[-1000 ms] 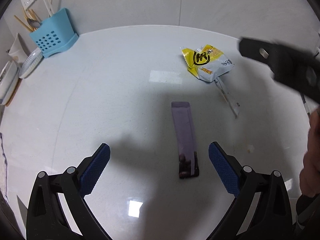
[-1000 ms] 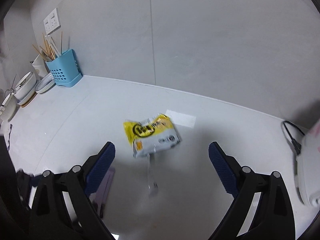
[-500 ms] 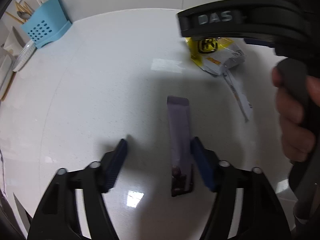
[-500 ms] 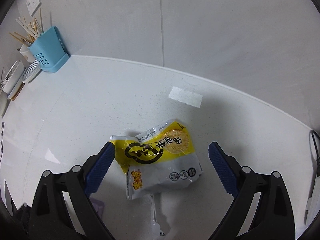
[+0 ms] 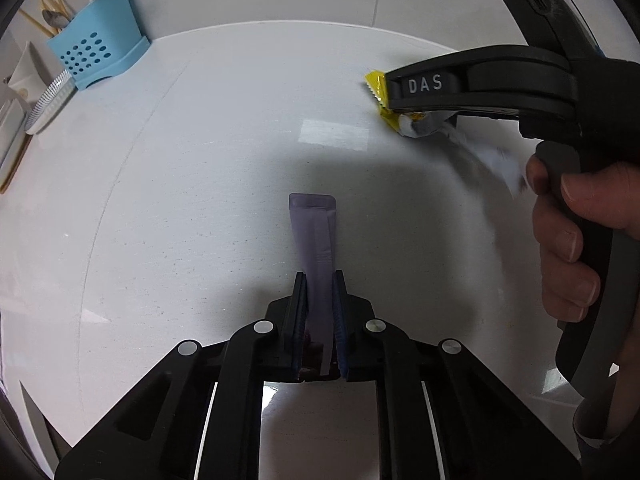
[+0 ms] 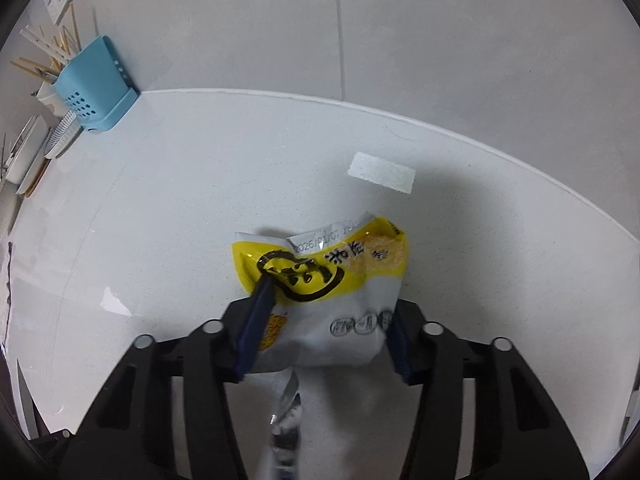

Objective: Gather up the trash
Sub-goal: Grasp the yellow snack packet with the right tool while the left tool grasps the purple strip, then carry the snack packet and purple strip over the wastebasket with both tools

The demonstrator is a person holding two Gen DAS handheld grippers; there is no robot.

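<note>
Left wrist view: the left tongs [image 5: 320, 312] have just been closing and now clamp the near end of the purple sachet [image 5: 314, 236], which lies on the white surface [image 5: 180, 200]. To the right, a hand [image 5: 576, 240] works the other tool.

Right wrist view: the right tongs [image 6: 324, 320] have just been closing too, pads pressing both sides of the yellow snack wrapper [image 6: 332, 276] (it crumples between them), a torn strip [image 6: 286, 412] trailing below. Both pieces look caught; lifting and binning remain, and no bin shows.
</note>
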